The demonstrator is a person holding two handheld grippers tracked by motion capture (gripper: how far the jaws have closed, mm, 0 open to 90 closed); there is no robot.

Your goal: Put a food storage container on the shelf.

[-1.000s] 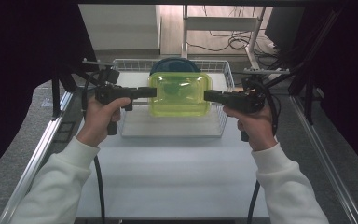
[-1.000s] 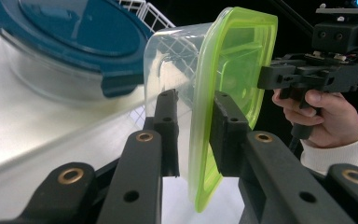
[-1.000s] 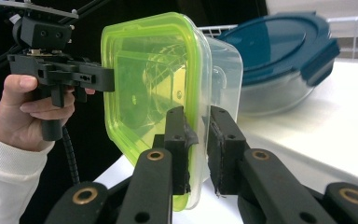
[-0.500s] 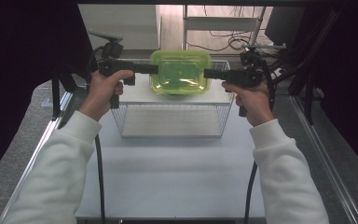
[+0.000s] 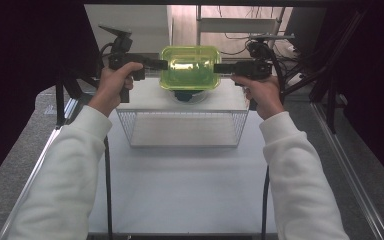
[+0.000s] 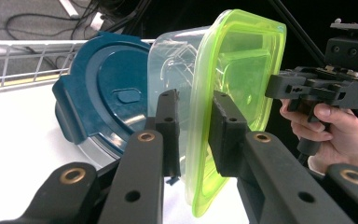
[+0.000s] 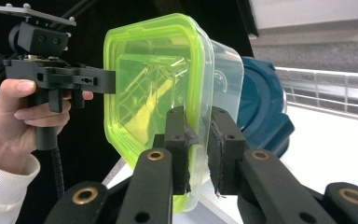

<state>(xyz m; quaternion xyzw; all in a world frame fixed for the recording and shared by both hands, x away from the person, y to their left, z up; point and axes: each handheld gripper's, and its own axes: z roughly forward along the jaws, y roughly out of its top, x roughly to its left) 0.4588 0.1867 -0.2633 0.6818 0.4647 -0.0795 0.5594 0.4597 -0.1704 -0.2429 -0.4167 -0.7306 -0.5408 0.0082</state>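
Your left tool [image 5: 161, 64] and right tool [image 5: 219, 68] each clamp one end of the green-lidded box [image 5: 190, 67], which hangs between them beyond the wire basket [image 5: 182, 127], over the blue lid [image 6: 107, 93]; lifted out; setting down remains.

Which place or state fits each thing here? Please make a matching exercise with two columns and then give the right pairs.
1. green-lidded container
2. blue lid
3. wire basket
4. left gripper

a. stands on the white table, nearer the person
b. gripped at both ends, lifted
c. lies beneath the lifted container
d. clamped on the container's left end

Pairs: 1-b, 2-c, 3-a, 4-d
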